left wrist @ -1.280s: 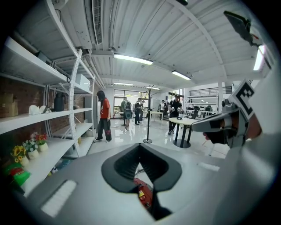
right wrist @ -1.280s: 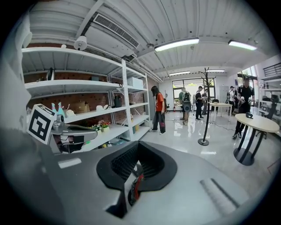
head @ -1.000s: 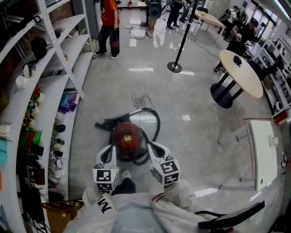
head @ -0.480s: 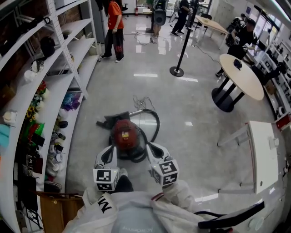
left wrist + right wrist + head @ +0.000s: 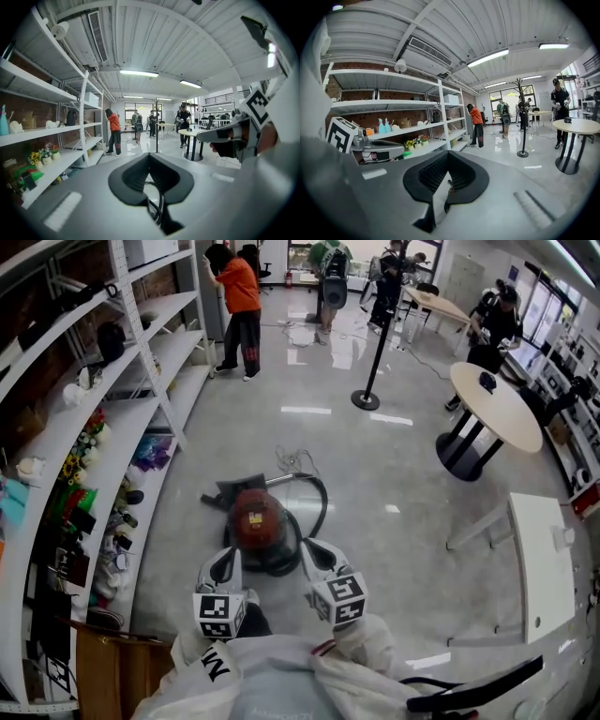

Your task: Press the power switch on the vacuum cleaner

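Observation:
The vacuum cleaner (image 5: pixel 258 521) is a red and black canister lying on the glossy floor, in the head view just beyond both grippers. Its black hose (image 5: pixel 322 498) loops round its right side, and a thin cord (image 5: pixel 292 461) trails behind it. My left gripper (image 5: pixel 223 563) hovers by the canister's near left side, jaws together and empty. My right gripper (image 5: pixel 312 554) hovers by its near right side, also shut and empty. In the left gripper view the left gripper (image 5: pixel 149 155) points level across the room. The right gripper (image 5: pixel 448 153) does the same in its own view. The switch itself is not discernible.
White shelving (image 5: pixel 141 418) full of small items runs along the left. A wooden crate (image 5: pixel 112 671) stands at its near end. A stanchion post (image 5: pixel 367 395), a round table (image 5: pixel 497 404) and a white desk (image 5: pixel 539 559) stand to the right. A person in orange (image 5: pixel 242 306) and others stand far back.
The head view has tipped up, so the vacuum and far room sit slightly lower in frame. Both grippers stay shut beside the canister with little movement.

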